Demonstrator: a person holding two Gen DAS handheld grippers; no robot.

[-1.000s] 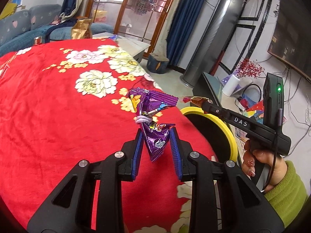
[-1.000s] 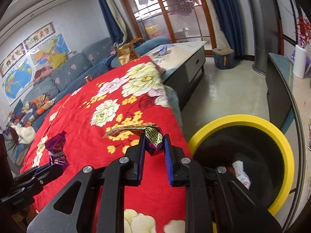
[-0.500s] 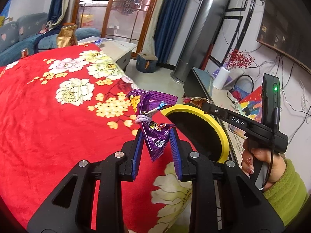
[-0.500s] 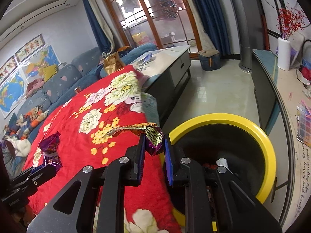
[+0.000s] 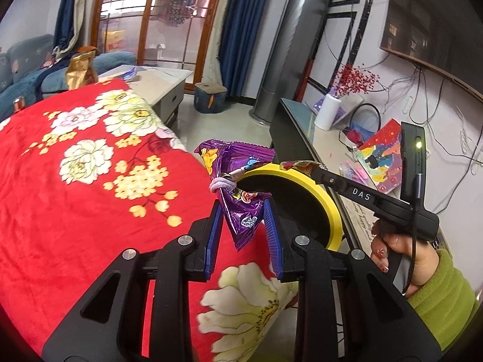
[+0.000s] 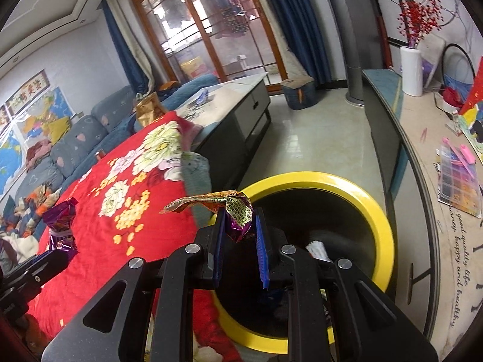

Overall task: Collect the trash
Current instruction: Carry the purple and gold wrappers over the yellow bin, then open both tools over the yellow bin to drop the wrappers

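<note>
My left gripper is shut on a purple snack bag tied with a pale hair band, held above the red bed edge just left of the yellow-rimmed black bin. My right gripper is shut on a crumpled gold and purple wrapper, over the left part of the bin's opening. White rubbish lies inside the bin. In the left wrist view the right gripper reaches over the bin's rim with the wrapper at its tip. The left gripper and purple bag show at far left in the right wrist view.
A red flowered blanket covers the bed on the left. A grey coffee table stands beyond it, a long low cabinet with clutter runs along the right wall, and tiled floor lies between them. A hand in a green sleeve holds the right gripper.
Both grippers have moved right, from over the bed toward the bin, still holding their wrappers. The right gripper now hangs over the bin's opening; the left has neared its rim.
</note>
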